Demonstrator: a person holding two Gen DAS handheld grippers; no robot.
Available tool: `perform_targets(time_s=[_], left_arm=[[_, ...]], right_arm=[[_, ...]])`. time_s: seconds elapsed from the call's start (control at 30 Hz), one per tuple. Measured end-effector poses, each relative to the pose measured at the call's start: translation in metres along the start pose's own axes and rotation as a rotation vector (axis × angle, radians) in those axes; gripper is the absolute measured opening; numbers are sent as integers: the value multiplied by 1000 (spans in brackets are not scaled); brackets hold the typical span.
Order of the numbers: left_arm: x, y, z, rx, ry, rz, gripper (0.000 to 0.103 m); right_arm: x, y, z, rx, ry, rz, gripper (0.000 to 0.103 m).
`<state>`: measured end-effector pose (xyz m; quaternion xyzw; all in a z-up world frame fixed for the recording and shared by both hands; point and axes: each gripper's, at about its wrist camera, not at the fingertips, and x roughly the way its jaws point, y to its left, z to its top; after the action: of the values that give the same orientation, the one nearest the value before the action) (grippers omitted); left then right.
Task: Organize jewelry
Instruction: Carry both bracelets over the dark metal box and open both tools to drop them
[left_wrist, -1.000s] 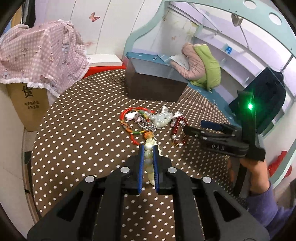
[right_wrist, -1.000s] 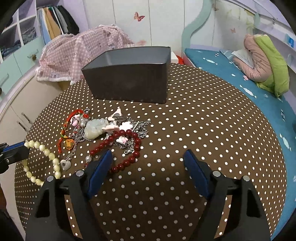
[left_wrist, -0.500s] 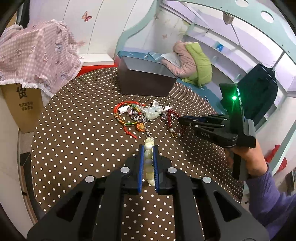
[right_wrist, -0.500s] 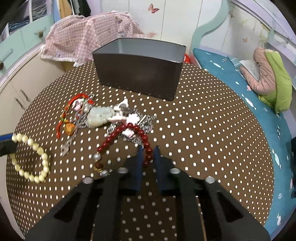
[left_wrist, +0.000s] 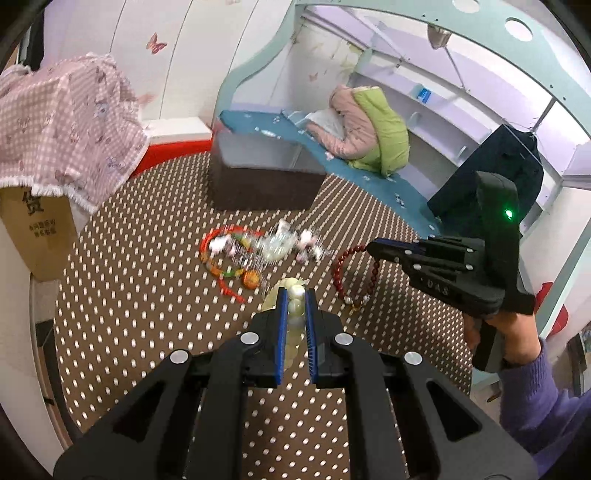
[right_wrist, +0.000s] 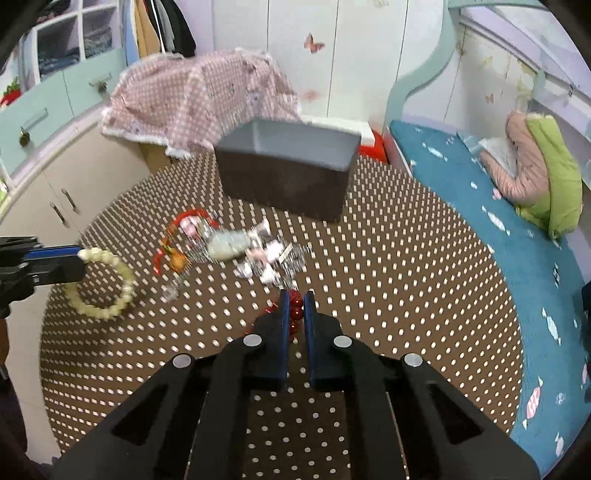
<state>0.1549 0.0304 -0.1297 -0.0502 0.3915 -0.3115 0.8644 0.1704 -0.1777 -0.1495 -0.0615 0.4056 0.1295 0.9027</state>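
The left tool is clamped on the pale bead bracelet, the right tool on the red bead bracelet. The open grey box sits straight ahead across the desk, beyond the tangled jewelry pile, about equally near both tools.

Two grippers, two bead bracelets, one box, one jewelry tangle.

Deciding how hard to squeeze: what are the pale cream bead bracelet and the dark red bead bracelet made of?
Pale cream bead bracelet: smooth, slightly translucent round beads, perhaps jade-like stone or resin. Dark red bead bracelet: glossy round beads showing highlights, probably glass, stone or lacquered wood; the look leaves it open.
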Motion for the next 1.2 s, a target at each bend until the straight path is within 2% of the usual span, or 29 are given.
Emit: perform_targets(time_s=[0.13,0.37,0.57,0.73,0.83,1.03,1.2], left_arm=[[-4,-12,23,45,-27,-30,10],[9,-24,79,120,-53,-12,10],[33,-21,137,130,-55,-24,10],[68,-6,177,88,-38,3,10],[100,9,189,44,9,30,10],[155,38,187,-13,111,93,10],[175,47,173,-25,139,121,10]], right_arm=[[-11,2,12,-11,-33,1,6],[-25,-3,44,-21,-106,-12,6],[-32,-12,91,-22,-176,-21,6],[-23,-17,125,-14,-212,-42,6],[-3,-23,137,10,-194,-41,6],[45,-28,142,47,-132,-32,7],[82,-31,139,70,-58,-12,7]])
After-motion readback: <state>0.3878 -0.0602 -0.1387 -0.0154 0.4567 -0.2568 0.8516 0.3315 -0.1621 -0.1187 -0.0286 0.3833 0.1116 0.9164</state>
